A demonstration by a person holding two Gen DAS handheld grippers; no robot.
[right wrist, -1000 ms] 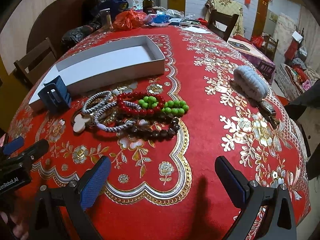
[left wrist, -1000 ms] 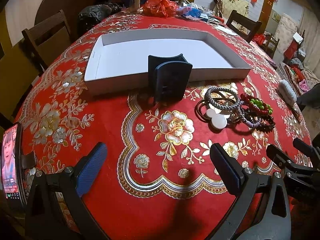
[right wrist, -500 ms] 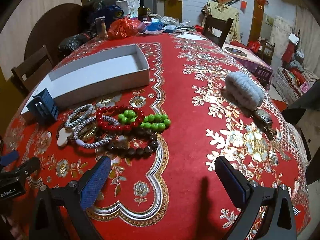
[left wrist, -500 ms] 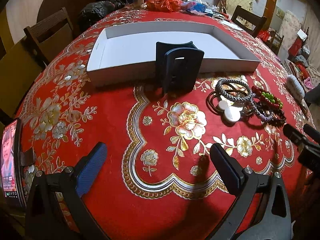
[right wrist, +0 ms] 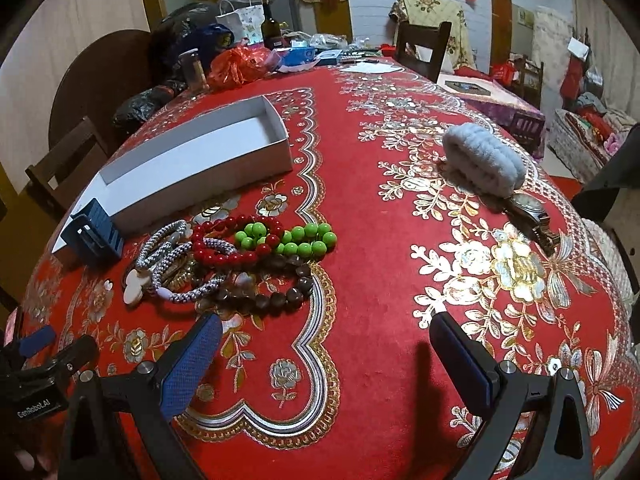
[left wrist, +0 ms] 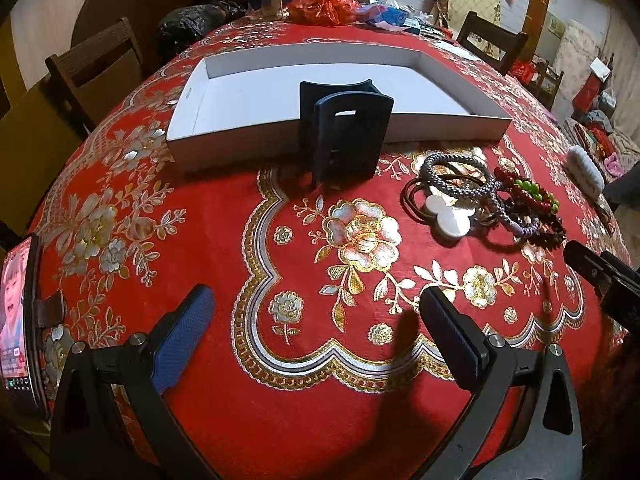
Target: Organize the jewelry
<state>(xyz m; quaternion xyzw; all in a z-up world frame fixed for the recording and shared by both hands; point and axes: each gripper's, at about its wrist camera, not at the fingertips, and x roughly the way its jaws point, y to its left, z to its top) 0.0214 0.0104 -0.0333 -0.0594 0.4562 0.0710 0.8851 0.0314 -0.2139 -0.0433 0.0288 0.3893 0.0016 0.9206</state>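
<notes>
Left gripper [left wrist: 316, 328]: jaws spread wide, nothing between the pads, hovering over bare red tablecloth [left wrist: 240, 400] and facing the dark blue hair claw clip [left wrist: 346, 132]. Right gripper [right wrist: 326, 356]: also wide open and empty, low over the cloth just short of the jewelry pile [right wrist: 224, 260].

The pile lies between the two grippers, in front of the white tray [right wrist: 192, 184], which holds nothing. In it I see a red bead bracelet [right wrist: 228, 242], green bead bracelet [right wrist: 296, 238], dark brown bead bracelet [right wrist: 280, 296], grey braided cords [right wrist: 168, 256] and a white shell-like pendant [right wrist: 134, 286], all overlapping.

Step in hand, as I judge it: first pick from the pile. I would take the dark brown bracelet with the right gripper, since it lies nearest and on the outer edge, closing on one side of the loop, not across the heap, and lifting slowly to see whether the cords drag along.

Surroundings: the clip stands upright touching the tray's near wall, so it blocks a straight route into that part of the tray; approach from the tray's right half. Fluffy grey band [right wrist: 484, 164] and a wristwatch [right wrist: 532, 212] lie well apart to the right. A phone [left wrist: 16, 320] sits at the left table edge. Bags and bottles at the far end are no obstacle.
</notes>
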